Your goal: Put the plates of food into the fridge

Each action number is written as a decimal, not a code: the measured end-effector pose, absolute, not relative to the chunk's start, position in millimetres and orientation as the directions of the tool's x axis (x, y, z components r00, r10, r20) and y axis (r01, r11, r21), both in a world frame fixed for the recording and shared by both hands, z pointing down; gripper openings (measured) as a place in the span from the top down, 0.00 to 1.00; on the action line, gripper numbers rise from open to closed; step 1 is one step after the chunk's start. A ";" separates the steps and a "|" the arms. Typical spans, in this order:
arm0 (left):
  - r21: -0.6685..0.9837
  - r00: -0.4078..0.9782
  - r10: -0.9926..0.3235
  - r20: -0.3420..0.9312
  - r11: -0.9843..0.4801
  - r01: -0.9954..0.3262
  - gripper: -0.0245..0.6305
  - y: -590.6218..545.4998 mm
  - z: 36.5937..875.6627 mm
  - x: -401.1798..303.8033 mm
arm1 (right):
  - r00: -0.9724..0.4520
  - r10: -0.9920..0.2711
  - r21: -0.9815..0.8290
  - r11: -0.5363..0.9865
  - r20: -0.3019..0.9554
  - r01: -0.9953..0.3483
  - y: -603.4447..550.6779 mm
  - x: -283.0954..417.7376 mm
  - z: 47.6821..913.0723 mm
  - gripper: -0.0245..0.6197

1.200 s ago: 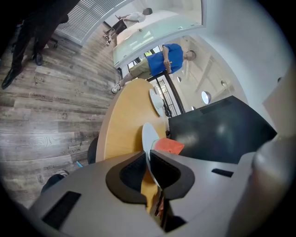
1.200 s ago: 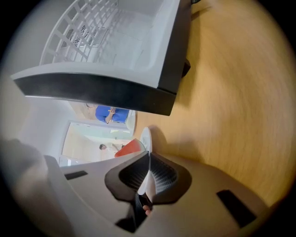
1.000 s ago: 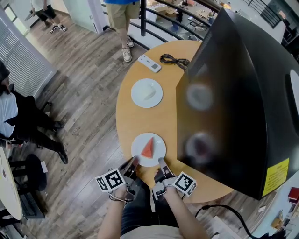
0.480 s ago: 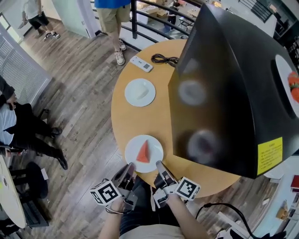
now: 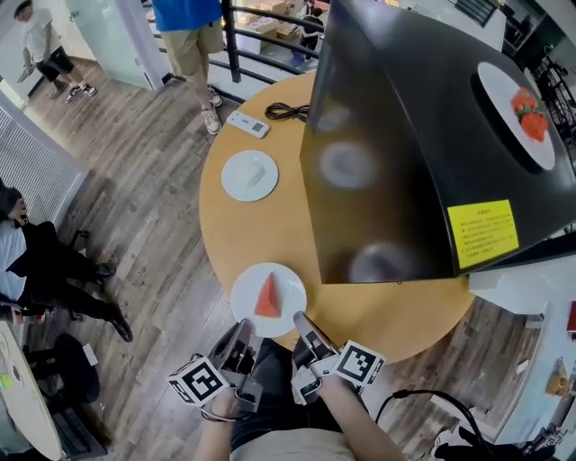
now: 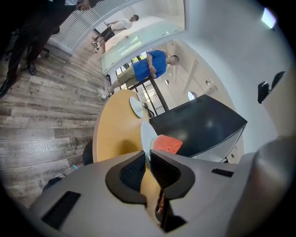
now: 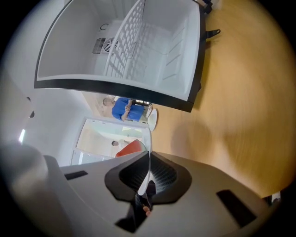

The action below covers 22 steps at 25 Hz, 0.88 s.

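Observation:
A white plate point(image 5: 286, 302) carrying a red watermelon slice point(image 5: 267, 296) hangs over the round wooden table's point(image 5: 270, 236) near edge, gripped by both grippers. My left gripper point(image 5: 245, 327) is shut on the plate's near-left rim and my right gripper point(image 5: 300, 319) on its near-right rim. In the left gripper view the plate's rim point(image 6: 147, 135) runs between the pads of that gripper point(image 6: 148, 159), with the slice point(image 6: 167, 144) beyond. The right gripper point(image 7: 149, 169) pinches the thin rim point(image 7: 149, 155) too. A second white plate point(image 5: 249, 175) with pale food lies farther back. The black fridge point(image 5: 405, 126) stands at the right; its white inside point(image 7: 125, 46) is open.
Another plate with red food point(image 5: 524, 102) lies on the fridge's top. A remote point(image 5: 247, 124) and a coiled cable point(image 5: 288, 111) lie at the table's far edge. A person in blue point(image 5: 184, 22) stands beyond the table; another person point(image 5: 36, 261) sits at the left.
Both grippers have risen with the watermelon plate between them, and it has come toward the table's near edge. The head view has swung, showing more of the fridge's top.

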<state>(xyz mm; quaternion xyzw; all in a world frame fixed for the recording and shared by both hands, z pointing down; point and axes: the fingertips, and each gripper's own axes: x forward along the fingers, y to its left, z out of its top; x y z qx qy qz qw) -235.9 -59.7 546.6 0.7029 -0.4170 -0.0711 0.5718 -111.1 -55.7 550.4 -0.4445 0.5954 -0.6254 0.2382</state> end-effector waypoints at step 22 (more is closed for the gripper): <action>0.870 0.462 -0.814 0.352 0.102 -0.483 0.90 26.8 525.7 -132.1 | -0.667 -0.705 -0.966 -0.110 0.242 -0.234 3.4 -13.0 532.3 0.93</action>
